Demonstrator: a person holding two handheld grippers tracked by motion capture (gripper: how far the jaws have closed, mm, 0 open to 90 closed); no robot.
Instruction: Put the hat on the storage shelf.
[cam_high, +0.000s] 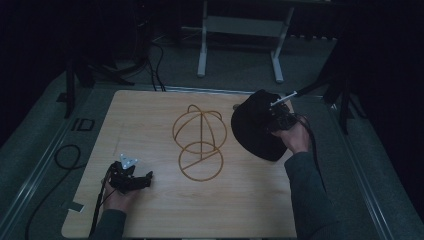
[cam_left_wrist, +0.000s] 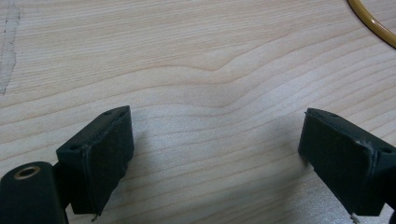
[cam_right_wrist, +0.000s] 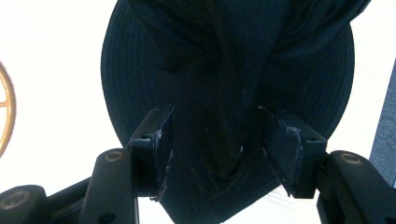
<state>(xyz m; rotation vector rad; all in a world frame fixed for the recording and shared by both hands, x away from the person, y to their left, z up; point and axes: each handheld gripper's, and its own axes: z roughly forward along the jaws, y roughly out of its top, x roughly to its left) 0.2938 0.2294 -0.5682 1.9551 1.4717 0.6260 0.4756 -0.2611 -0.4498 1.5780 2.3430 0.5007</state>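
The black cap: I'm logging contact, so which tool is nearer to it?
Right. The right tool is closed on a fold of the black cap; the left tool rests open across the table, beyond the wire stand.

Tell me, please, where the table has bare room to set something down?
Free: the far left corner of the table and the near strip between the left tongs and the right sleeve. Crowded: the middle, with the wire stand, and far right, with the black cap.

A black cap (cam_high: 256, 131) sits right of a gold wire stand (cam_high: 199, 142) on the wooden table (cam_high: 150, 215).
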